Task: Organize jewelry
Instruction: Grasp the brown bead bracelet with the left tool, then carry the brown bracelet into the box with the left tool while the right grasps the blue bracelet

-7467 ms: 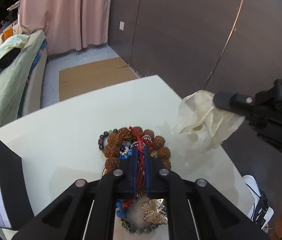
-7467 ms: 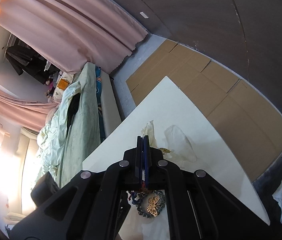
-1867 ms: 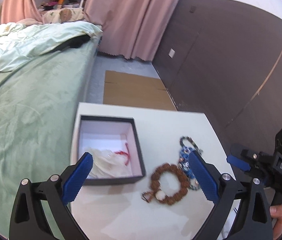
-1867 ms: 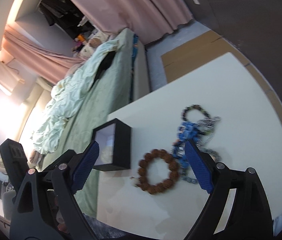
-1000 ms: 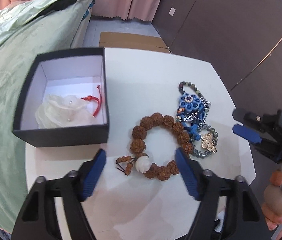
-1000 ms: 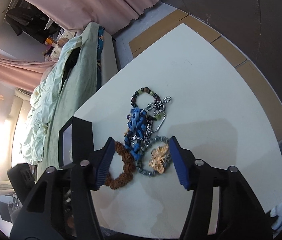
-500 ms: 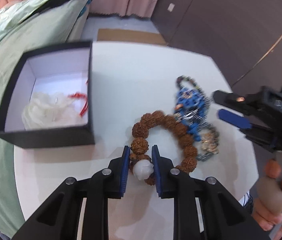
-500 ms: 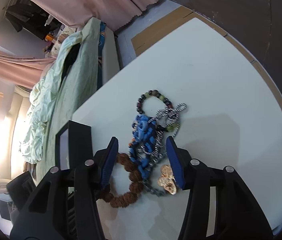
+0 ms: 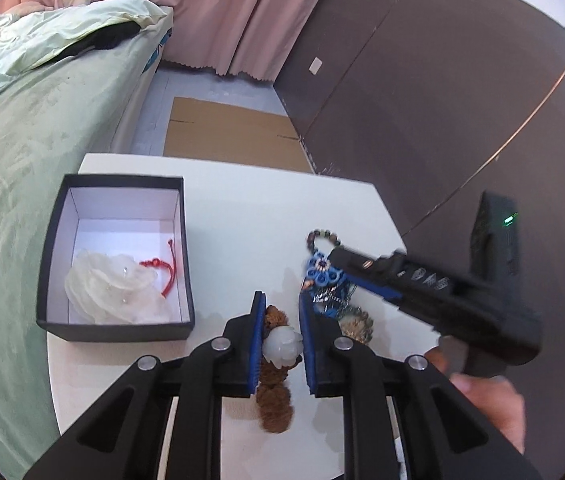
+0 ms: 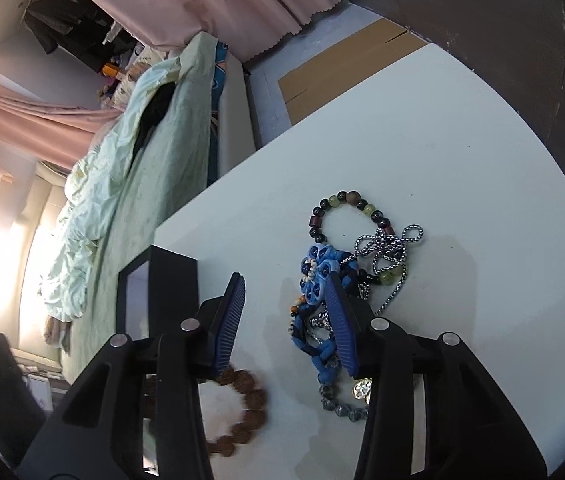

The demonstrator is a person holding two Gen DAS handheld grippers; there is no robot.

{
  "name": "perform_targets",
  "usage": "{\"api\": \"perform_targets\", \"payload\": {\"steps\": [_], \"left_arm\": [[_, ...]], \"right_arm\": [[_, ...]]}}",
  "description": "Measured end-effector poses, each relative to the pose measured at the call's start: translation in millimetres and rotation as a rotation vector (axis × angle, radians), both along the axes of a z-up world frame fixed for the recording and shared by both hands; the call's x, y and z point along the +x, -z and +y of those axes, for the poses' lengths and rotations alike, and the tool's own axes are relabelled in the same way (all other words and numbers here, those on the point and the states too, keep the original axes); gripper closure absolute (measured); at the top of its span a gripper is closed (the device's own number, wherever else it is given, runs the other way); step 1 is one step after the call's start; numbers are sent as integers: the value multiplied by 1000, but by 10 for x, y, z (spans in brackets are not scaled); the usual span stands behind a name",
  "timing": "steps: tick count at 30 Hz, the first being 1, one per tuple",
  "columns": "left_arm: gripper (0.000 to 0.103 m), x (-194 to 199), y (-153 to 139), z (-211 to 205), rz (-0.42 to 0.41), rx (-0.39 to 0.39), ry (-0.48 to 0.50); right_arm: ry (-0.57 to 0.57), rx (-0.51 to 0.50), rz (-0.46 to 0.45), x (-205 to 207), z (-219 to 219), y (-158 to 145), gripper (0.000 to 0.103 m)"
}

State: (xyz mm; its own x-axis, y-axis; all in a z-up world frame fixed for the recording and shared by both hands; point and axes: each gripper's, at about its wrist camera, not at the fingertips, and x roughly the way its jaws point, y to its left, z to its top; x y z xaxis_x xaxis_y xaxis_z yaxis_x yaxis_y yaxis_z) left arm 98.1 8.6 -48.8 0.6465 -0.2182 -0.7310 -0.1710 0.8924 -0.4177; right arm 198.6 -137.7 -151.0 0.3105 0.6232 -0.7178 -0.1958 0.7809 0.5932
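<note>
While my left gripper (image 9: 281,330) clamps the brown bead bracelet (image 9: 274,396) by its white bead (image 9: 282,347), my right gripper (image 10: 286,320) gapes above the blue flower bracelet (image 10: 318,276) on the surface (image 10: 462,280).

A home bedroom: beside the white desk (image 9: 242,208) stands a bed (image 9: 22,128) with a rumpled pale green quilt (image 10: 122,184), pink curtains (image 9: 238,16) hang beyond the bed, and flattened cardboard (image 9: 234,140) lies on the floor past the desk.

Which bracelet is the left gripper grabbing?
The brown bead bracelet, pinched at its white bead by the left gripper. The blue and multicolored ones lie untouched.
</note>
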Motion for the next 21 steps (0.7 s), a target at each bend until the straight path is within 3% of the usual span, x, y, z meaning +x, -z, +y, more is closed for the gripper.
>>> {"api": "perform_targets", "payload": {"steps": [11,13,14,15,21], "left_arm": [[88,-38,-264,267,-82,-69,-28],[88,-48,-270,277,-86,-71,-29],[88,-47,-273,284,-86,-72,-30],[88,-47,-270,292,-86,-72,-31],[88,-74,-262,340,-86,-74,-41]], "right_arm": [[-6,-244,-79,-17,366,76,60],[-7,-283,-93,-13,411,96,68],[-5,-294,-91,-10,420,115,78],[-1,-296,-81,2,422,145,89],[18,-156,-23,26,278,137,93]]}}
